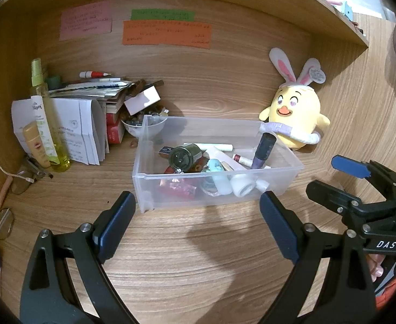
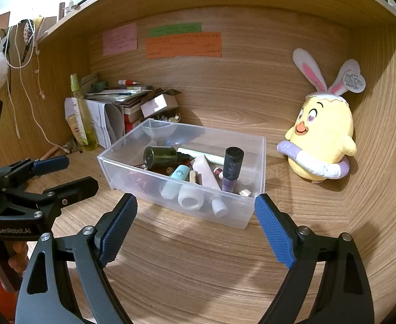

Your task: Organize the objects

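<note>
Clear bin (image 1: 216, 186) on the desk (image 1: 198, 256), holding small cosmetics: a purple bottle (image 1: 264, 149) leaning at right, a dark jar (image 1: 184, 156) on its side, tubes and caps piled near. Probably light, stiff yet thin-walled plastic, slick under pads; likely to flex or slide if pinched hard. Best taken by the two short side walls, one gripper each, or by the near rim. Loose contents likely to roll if tipped.

Left gripper (image 1: 198, 216) spread wide, empty, just short of the near wall. Right gripper (image 2: 196, 213) likewise apart and empty, near the bin's near right corner. Plush chick (image 2: 320, 140) far right, well apart.
</note>
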Demonstrator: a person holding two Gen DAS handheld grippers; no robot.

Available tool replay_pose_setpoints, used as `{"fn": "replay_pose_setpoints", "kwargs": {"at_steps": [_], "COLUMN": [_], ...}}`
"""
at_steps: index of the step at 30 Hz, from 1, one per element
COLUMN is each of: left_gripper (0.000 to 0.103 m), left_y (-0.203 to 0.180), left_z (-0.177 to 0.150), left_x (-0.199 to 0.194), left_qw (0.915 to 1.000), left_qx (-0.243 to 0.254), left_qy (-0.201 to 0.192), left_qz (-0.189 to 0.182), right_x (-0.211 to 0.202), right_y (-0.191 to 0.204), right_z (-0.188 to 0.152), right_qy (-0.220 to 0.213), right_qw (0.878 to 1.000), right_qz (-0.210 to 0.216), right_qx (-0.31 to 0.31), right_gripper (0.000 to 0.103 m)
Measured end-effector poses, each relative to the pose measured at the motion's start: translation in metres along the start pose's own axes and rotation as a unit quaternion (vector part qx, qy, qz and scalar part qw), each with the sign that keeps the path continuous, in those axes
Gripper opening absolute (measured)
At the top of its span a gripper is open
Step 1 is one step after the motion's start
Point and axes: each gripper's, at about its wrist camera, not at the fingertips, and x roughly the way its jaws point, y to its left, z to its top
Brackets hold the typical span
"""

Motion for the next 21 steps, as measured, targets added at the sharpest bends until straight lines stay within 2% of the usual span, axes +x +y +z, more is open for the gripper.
{"fn": "replay_pose_setpoints", "kwargs": {"at_steps": [21], "left_gripper": [0.096], "left_y": [-0.0013], "left_z": [0.0006], "left_x": [-0.0002], "left_qw": [1.0000], "left_qx": [0.004], "left_qy": [-0.001], "left_qz": [0.001], "right_x": [0.0019], "right_y": [-0.0025], "right_z": [-0.0010], "right_qy": [0.002], "right_qw": [1.000], "right_qz": [0.003], "right_qx": [0.003], "right_gripper": [0.087]}}
